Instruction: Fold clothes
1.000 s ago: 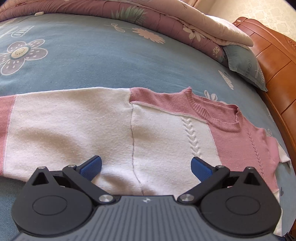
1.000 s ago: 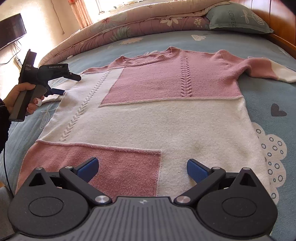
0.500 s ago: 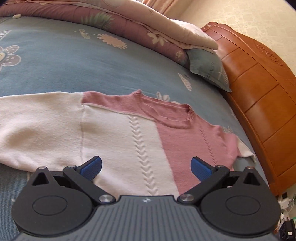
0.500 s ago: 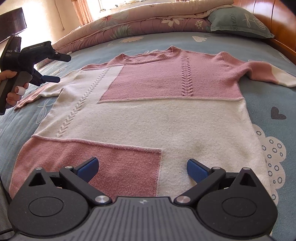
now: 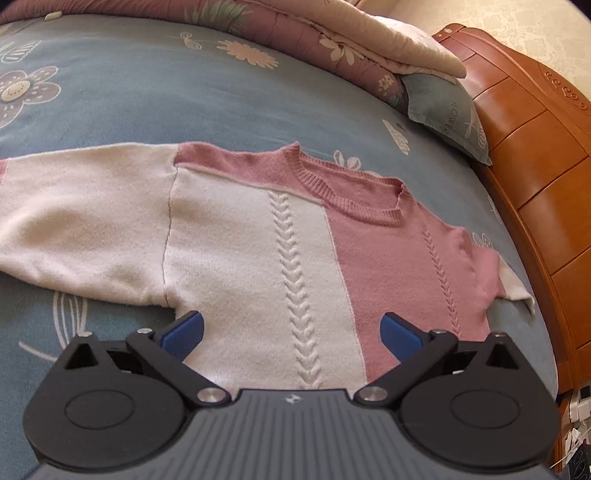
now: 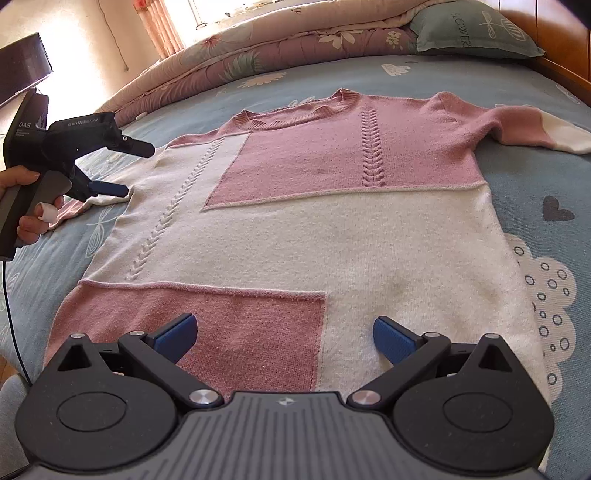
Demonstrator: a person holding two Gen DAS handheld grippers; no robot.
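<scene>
A pink and white knit sweater (image 6: 332, 229) lies flat, front up, on the blue bedsheet, neck toward the pillows. In the left wrist view the sweater (image 5: 258, 240) runs across the frame, its white sleeve (image 5: 81, 218) stretched to the left. My left gripper (image 5: 291, 332) hovers open just above the armpit and side edge, nothing between its blue pads. In the right wrist view that left gripper (image 6: 129, 170) shows held by a hand, over the sleeve. My right gripper (image 6: 282, 334) stands open above the hem, empty.
A folded floral quilt (image 6: 258, 40) and a grey-green pillow (image 6: 472, 29) lie at the head of the bed. A wooden headboard (image 5: 535, 184) borders the bed. A dark screen (image 6: 22, 66) stands at the room's left. Bare blue sheet (image 6: 546, 177) surrounds the sweater.
My left gripper has swung from the sleeve toward the body, then come in lower and closer over the armpit. My right gripper has stayed still above the hem. Both remain open.
</scene>
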